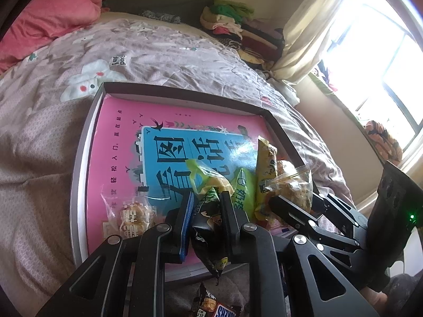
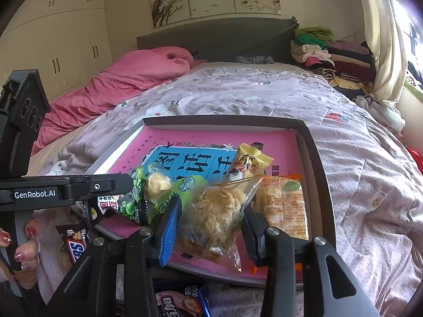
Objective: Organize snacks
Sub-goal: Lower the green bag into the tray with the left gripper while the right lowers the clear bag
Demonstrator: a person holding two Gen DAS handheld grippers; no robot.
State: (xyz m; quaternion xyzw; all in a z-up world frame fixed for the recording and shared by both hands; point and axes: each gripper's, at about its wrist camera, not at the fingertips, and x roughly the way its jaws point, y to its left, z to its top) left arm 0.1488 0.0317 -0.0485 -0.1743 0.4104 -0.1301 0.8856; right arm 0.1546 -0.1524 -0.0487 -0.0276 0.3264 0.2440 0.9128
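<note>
Our left gripper [image 1: 205, 206] is clamped on the dark green-pea packet [image 1: 208, 227] at the tray's [image 1: 79, 158] 6 o'clock edge. Our right gripper [image 2: 211, 211] pinches the clear bag of crumbly snack [image 2: 216, 219], 2 fingers moderately apart, at the tray's 5 o'clock corner.

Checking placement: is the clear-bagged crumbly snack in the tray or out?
In: clear-bagged crumbly snack lies over the pink-lined grey tray, between the right gripper's pads.

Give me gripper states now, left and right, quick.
Left gripper: closed on the dark green pea snack packet.
Right gripper: closed on the clear bag of crumbly pastry.
</note>
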